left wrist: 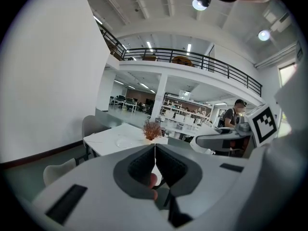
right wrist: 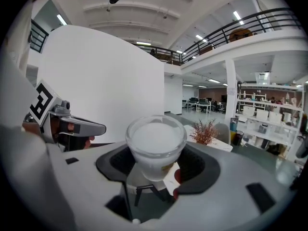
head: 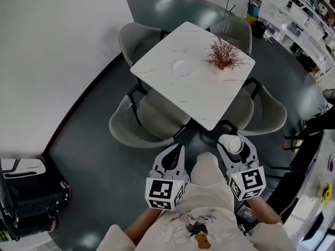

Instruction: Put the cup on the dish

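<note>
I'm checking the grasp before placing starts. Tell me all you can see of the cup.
The cup is small and round, of frosted, milky glass by its look, with a thick clear rim and walls that narrow toward the base. It stands upright between the dark pads of the right gripper, clamped on its lower half, with the rim above the jaws. It is held in the air over the floor, short of the table. Nothing else touches it.
</note>
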The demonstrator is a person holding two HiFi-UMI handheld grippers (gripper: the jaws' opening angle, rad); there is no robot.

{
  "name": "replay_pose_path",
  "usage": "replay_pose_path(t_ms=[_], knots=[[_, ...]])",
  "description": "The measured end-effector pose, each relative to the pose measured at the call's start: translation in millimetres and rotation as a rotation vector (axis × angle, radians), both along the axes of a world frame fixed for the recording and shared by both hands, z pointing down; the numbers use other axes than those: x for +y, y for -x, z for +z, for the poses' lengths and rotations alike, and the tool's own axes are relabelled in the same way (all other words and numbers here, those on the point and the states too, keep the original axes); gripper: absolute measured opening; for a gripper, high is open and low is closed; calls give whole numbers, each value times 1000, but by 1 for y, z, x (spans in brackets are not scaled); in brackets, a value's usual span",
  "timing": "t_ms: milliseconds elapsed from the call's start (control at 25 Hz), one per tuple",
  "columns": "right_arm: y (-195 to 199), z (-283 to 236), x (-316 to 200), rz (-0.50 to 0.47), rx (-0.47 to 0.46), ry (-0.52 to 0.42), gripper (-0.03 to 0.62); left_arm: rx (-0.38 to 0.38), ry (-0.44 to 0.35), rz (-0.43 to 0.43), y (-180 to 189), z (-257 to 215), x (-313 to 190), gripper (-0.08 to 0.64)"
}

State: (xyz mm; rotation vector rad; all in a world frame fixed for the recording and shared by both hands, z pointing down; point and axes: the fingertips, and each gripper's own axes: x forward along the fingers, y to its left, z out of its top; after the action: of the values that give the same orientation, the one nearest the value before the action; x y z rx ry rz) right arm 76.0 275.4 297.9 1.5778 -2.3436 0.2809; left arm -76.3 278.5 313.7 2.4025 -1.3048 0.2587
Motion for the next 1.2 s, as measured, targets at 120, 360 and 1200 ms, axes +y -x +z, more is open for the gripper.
replay_pose_path(t_ms=[120, 360, 1200], knots=[[2, 5, -6, 5, 5, 20, 261, 9, 13, -8, 6, 4, -10, 5], [14, 14, -34, -38, 3, 50, 261, 8, 46, -40, 14, 13, -35, 5], [-36, 35, -220, -201, -7, 59, 261, -58, 79, -105, -58, 20, -217, 5]])
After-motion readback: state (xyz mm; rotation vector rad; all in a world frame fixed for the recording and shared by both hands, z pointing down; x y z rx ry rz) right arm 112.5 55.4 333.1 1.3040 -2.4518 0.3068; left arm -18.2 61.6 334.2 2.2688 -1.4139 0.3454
